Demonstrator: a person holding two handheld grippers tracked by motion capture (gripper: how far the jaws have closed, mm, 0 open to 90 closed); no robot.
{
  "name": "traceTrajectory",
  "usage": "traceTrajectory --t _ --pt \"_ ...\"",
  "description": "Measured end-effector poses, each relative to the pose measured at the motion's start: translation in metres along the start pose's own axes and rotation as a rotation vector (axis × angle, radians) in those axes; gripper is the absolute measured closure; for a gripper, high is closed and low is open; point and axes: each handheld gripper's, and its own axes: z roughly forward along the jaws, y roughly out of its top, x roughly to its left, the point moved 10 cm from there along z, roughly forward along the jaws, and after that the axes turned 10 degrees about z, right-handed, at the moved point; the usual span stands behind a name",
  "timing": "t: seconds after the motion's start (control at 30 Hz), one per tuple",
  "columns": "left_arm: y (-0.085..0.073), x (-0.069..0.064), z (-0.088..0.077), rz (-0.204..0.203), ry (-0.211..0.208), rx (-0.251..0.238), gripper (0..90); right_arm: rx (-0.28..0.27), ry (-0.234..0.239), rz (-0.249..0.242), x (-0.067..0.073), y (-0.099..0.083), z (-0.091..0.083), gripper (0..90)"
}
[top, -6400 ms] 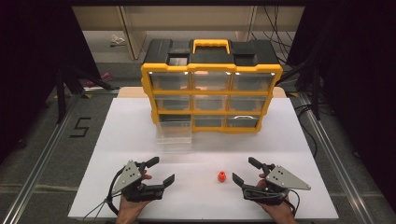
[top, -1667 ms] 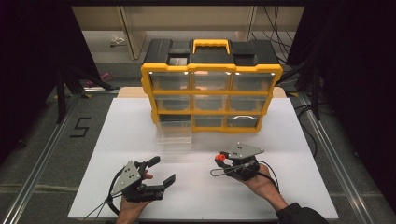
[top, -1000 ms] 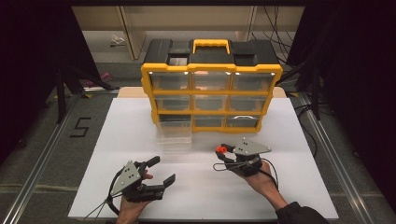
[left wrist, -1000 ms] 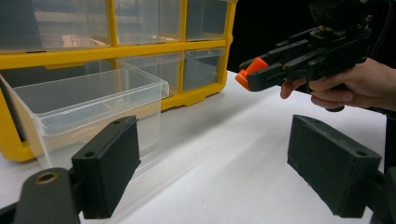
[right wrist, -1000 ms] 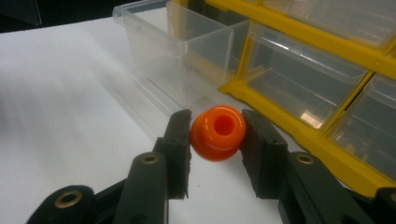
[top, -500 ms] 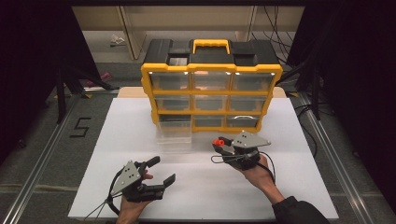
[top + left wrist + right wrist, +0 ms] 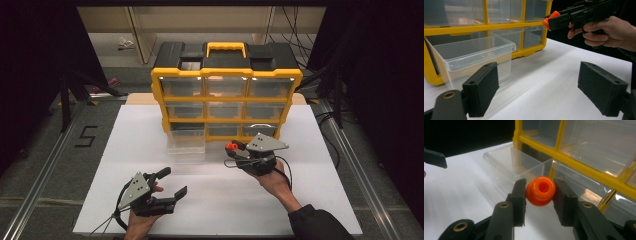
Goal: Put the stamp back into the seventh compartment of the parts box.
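Probably about halfway through, judging by the layout alone: small round orange plastic bead with a hole through it point(image 7: 541, 190) already off the white counter point(image 7: 310, 200) and clamped between the jaws of the right tool point(image 7: 235, 151), carried in the air just in front of the yellow-framed organiser cabinet of clear plastic drawers point(image 7: 226, 102), near its bottom row. Clear plastic drawer point(image 7: 186, 141) already pulled out at the cabinet's bottom left, open and looking empty. Likely left to do: bringing the bead over that drawer, letting it go, pushing the drawer back in.

Left tool point(image 7: 167, 186) down on the counter well in front of the cabinet, jaws spread wide, gripping nothing.

Count: one bead, one cabinet with nine drawer bays in three rows of three, one drawer pulled out, two tools.
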Motion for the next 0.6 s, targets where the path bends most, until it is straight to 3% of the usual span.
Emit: traceTrajectory --t 0.6 --pt "0.000 0.000 0.000 -0.001 0.002 -0.001 16.6 -0.004 0.009 -0.015 0.006 0.017 0.012 64.6"
